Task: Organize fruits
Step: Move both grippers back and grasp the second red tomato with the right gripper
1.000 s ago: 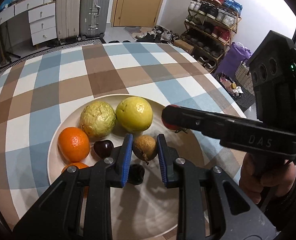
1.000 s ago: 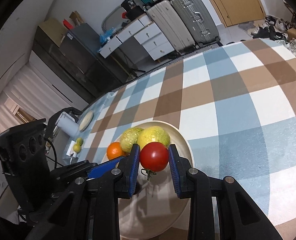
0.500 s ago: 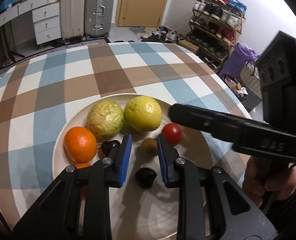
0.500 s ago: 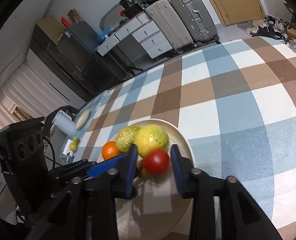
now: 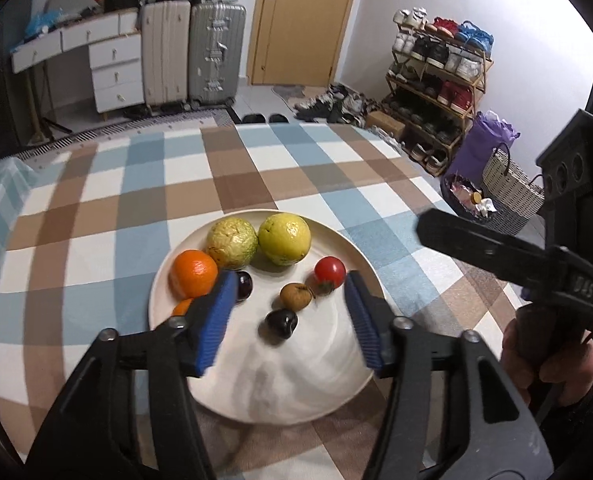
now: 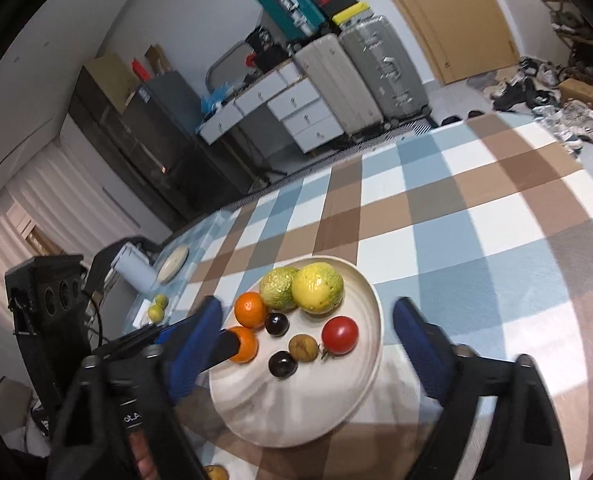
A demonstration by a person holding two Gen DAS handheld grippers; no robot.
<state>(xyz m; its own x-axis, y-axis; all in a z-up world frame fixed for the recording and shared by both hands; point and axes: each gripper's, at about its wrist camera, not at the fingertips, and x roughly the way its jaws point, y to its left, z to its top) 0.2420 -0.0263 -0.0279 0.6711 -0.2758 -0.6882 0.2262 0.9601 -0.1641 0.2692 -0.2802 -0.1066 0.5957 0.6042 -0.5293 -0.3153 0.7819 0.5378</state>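
eight fruits lie on the round cream ceramic plate (image 5: 360, 264), which sits on the tabletop under a blue, brown and white checked cloth (image 5: 96, 216). in the left wrist view, two rough yellow-green round fruits sit side by side at the plate's 12 o'clock edge: the duller one (image 5: 232, 243) to the left, touching the brighter one (image 5: 284, 239). a whole orange (image 5: 193, 273) rests at about 10 o'clock, and a second orange (image 5: 182, 306) peeks out just below it, mostly hidden behind a blue pad. a dark glossy cherry-like fruit (image 5: 243, 286) lies just beside the first orange. near the plate's middle, a small brown wrinkled fruit (image 5: 295, 296) sits just at 8 o'clock of a red cherry tomato with a green stem (image 5: 329, 273), and a second dark glossy fruit (image 5: 281, 321) lies just at 7 o'clock of the brown one.

the left tongs (image 5: 290, 316), black with blue ribbed pads, hover above the plate with the jaws opening; nothing is gripped, and the fruits seen between the pads lie free on the plate. the right tongs (image 6: 304, 344) are likewise opening, spread wide, empty, with the plate's fruits showing in the gap. in the left wrist view the right tongs reach in from 3 o'clock, carried by a person's hand (image 5: 552, 364).
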